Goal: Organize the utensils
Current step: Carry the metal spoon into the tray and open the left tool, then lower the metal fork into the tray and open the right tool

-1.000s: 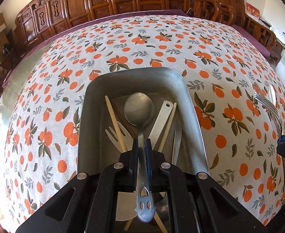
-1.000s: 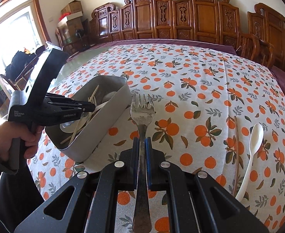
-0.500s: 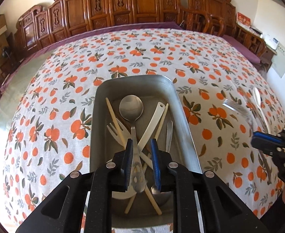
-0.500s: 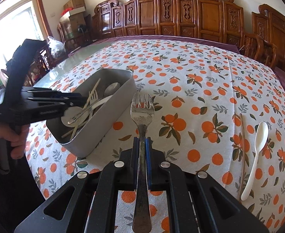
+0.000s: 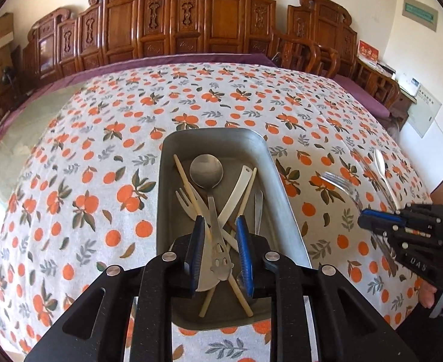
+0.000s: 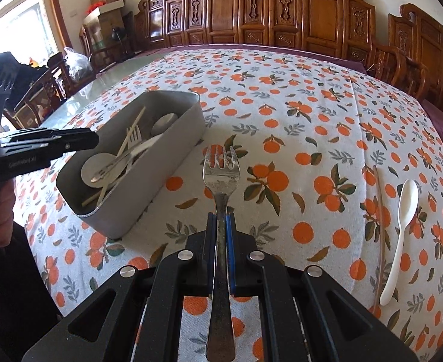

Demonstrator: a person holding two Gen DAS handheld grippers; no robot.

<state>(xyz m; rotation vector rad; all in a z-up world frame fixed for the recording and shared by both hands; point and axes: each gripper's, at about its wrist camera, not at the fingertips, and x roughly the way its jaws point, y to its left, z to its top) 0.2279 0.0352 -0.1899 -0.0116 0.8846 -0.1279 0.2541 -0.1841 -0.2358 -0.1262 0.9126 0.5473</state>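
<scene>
Right gripper (image 6: 220,226): jaws closed tight on the metal fork (image 6: 220,181), gripped mid-handle, long axis running straight out along the fingers, tines forward and clear of the surface (image 6: 281,114).
Target is the grey bin (image 6: 173,147), ahead and to the left of the fork tip, near but not touching; its long axis runs diagonally away to the right. Judgement: the fork needs to swing left and turn roughly parallel to the bin before lowering in.

Left gripper (image 5: 220,235): jaws parted moderately, holding nothing, hovering over the bin's near end. The metal spoon (image 5: 211,181) lies loose in the bin between the fingers, bowl pointing away, crossed with chopsticks, a pale fork and white plastic pieces.

Further right on the surface: white spoon (image 6: 402,235) and a lone chopstick (image 6: 379,217), not yet binned; the right gripper is nearer both.
</scene>
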